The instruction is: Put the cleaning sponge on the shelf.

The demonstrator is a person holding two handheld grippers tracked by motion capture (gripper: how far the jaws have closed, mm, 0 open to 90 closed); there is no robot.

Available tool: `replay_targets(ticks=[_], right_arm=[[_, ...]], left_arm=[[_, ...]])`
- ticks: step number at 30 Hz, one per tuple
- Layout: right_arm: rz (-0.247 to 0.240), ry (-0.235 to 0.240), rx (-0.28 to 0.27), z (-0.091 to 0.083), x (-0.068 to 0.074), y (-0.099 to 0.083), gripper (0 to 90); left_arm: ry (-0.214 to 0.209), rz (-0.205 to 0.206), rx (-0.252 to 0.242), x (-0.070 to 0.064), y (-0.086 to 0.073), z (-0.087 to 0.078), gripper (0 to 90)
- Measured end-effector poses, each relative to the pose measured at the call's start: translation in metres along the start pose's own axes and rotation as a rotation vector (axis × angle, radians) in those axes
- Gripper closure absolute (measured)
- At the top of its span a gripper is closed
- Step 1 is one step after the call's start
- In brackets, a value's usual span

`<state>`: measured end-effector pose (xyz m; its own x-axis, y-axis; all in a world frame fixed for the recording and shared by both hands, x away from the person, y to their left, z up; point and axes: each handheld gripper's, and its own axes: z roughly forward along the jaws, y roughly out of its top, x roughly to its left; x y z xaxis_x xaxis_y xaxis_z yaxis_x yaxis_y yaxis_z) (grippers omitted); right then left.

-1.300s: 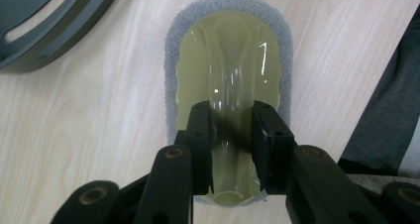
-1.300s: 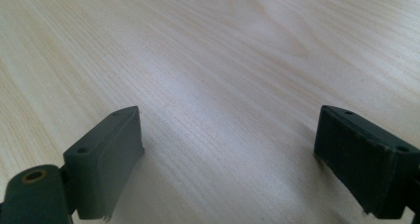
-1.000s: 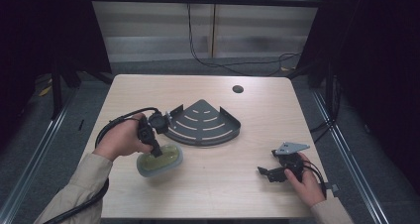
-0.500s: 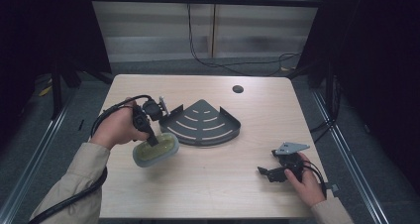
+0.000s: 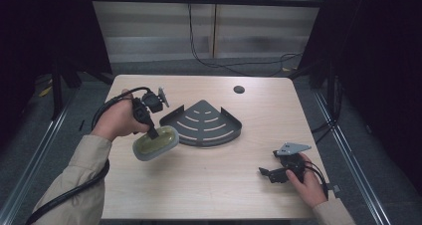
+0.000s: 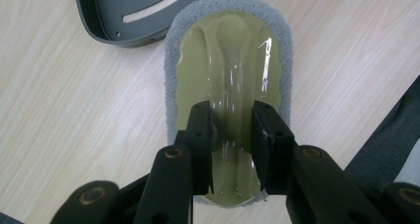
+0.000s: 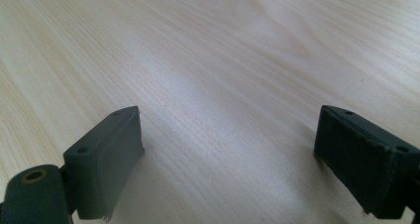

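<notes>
Since 0.5 s ago, sponge (image 5: 155, 143) lifted w/ left gripper (image 5: 153, 133) toward grey tray (image 5: 204, 123), clamped on its ridge. Long axis runs toward tabletop's (image 5: 209, 185) far right corner. Right gripper (image 5: 263, 172) agape near front right edge; dark room.

The high view looks forward and down over the whole wooden table (image 5: 214, 185) from the person's side. The left gripper view looks almost straight down, close over the scrubbing pad (image 6: 228, 70) and the grey corner shelf (image 6: 133, 11), both shared with the high view. The right gripper view skims low across bare tabletop.
</notes>
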<state>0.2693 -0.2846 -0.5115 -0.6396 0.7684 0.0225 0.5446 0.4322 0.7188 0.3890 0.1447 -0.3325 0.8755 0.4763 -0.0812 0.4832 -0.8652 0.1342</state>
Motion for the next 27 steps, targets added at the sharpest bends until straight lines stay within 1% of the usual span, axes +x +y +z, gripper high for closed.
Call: replay_targets(ticks=[2,4,6,7,9,11,12,13,14,18,20,24,26,27], right_arm=[[0.000,0.000,0.000,0.000,0.000,0.000,10.7],[0.000,0.000,0.000,0.000,0.000,0.000,10.8],[0.000,0.000,0.000,0.000,0.000,0.000,10.8],[-0.001,0.000,0.001,0.000,0.000,0.000,10.7],[0.000,0.000,0.002,0.000,0.000,0.000,10.8],[-0.001,0.001,0.002,0.000,0.000,0.000,10.7],[0.000,0.001,0.002,0.000,0.000,0.000,10.7],[0.000,0.001,0.002,0.000,0.000,0.000,10.7],[-0.001,0.001,0.002,0.000,0.000,0.000,10.7],[-0.001,0.001,0.002,0.000,0.000,0.000,10.7],[-0.001,0.001,0.002,0.000,0.000,0.000,10.7],[-0.001,0.001,0.002,0.000,0.000,0.000,10.7],[-0.001,0.001,0.002,0.000,0.000,0.000,10.8],[-0.001,0.001,0.002,0.000,0.000,0.000,10.8]], left_arm=[[0.001,0.002,-0.003,0.001,0.002,-0.001,71.4],[-0.004,0.001,-0.009,0.003,0.004,-0.002,71.4],[-0.012,0.008,-0.009,0.005,0.007,-0.003,71.4],[-0.013,0.000,-0.016,0.006,0.008,-0.003,71.4],[-0.013,0.004,-0.010,0.007,0.009,-0.003,71.4],[-0.015,-0.012,-0.012,0.009,0.012,-0.005,71.4],[-0.014,-0.011,-0.019,0.010,0.013,-0.005,71.4],[-0.014,-0.008,-0.013,0.012,0.014,-0.006,71.4],[-0.013,-0.022,-0.019,0.013,0.015,-0.006,71.4],[-0.011,-0.029,-0.023,0.016,0.019,-0.008,71.4],[-0.008,-0.049,-0.033,0.020,0.022,-0.009,71.4],[-0.014,-0.064,-0.033,0.024,0.026,-0.009,71.4],[-0.011,-0.091,-0.035,0.028,0.029,-0.009,71.4],[-0.011,-0.091,-0.035,0.028,0.029,-0.009,71.4]])
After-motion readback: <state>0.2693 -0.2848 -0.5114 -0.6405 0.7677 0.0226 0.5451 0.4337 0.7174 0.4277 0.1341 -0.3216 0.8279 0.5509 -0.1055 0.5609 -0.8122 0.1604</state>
